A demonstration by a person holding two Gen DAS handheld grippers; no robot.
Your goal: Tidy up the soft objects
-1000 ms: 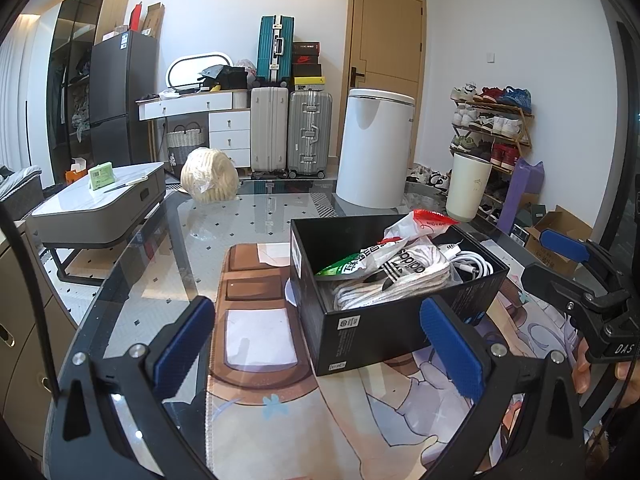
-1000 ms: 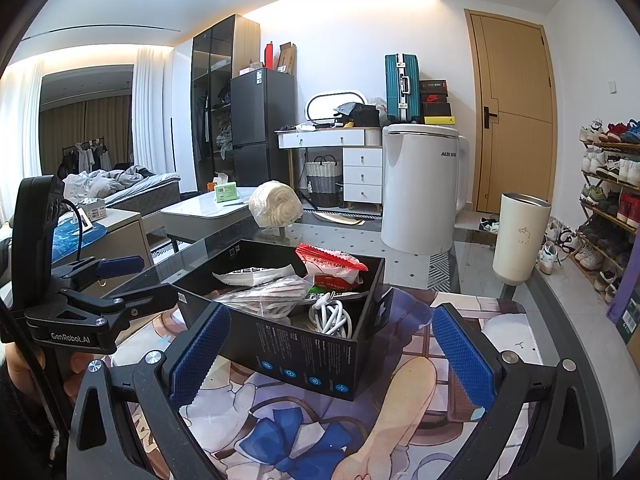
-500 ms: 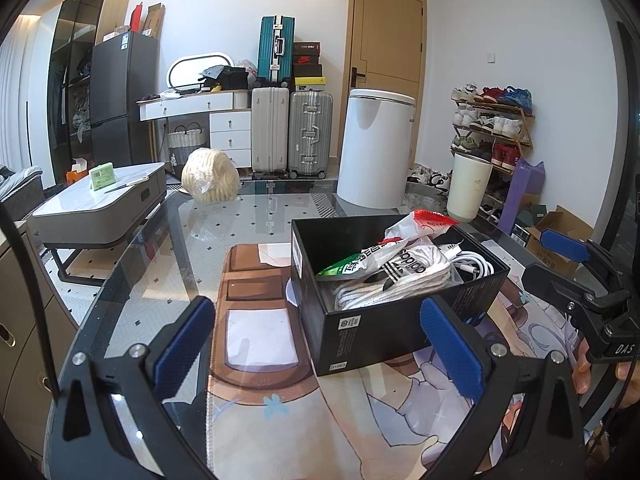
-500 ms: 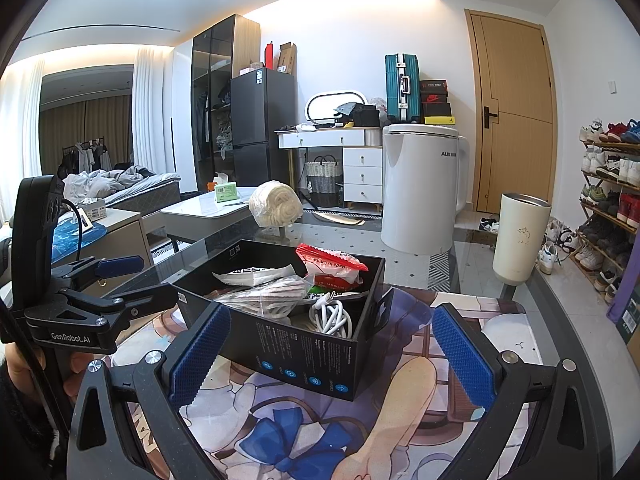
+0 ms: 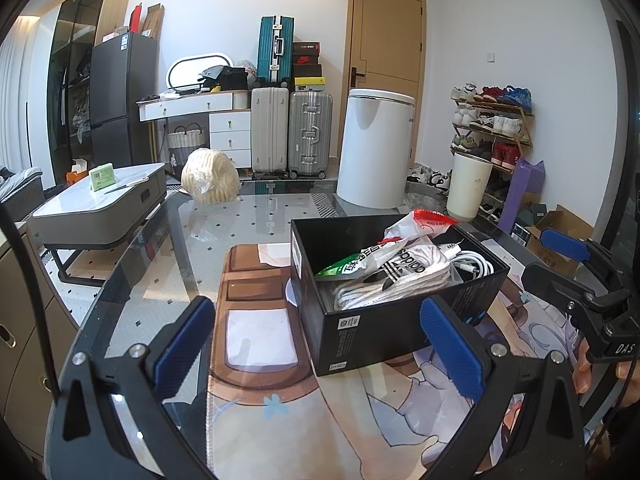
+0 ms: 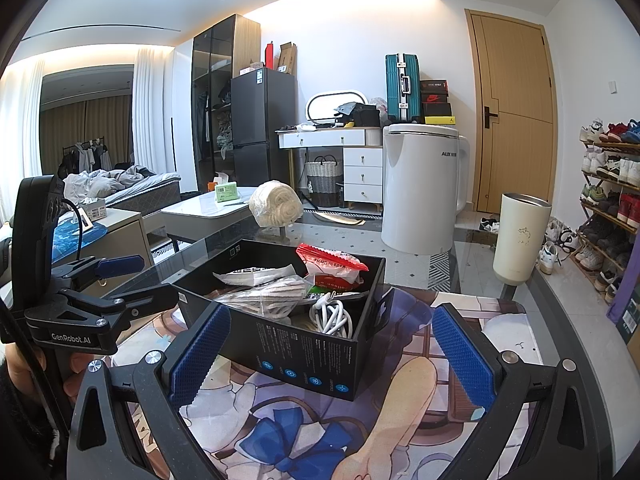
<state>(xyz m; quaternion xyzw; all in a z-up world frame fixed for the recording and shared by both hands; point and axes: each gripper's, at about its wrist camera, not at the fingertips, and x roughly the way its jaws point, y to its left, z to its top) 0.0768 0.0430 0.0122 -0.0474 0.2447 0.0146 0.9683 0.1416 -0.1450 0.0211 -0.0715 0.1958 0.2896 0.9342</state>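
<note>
Two open grippers, left gripper (image 5: 318, 344), right gripper (image 6: 328, 356), "adidas" pack (image 5: 400, 276), black box (image 5: 384, 328)

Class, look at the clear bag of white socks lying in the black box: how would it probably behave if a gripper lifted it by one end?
The bag of socks would probably sag and fold, since it already lies crumpled over the other things in the black box. Its glossy plastic looks slippery, so pads might slide. It seems light, being cloth in a thin film.

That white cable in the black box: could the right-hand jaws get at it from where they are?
Probably yes. The white cable lies uncovered at the near end of the open black box, right ahead of the right gripper, whose jaws stand wide and empty; only the box wall must be cleared.
</note>
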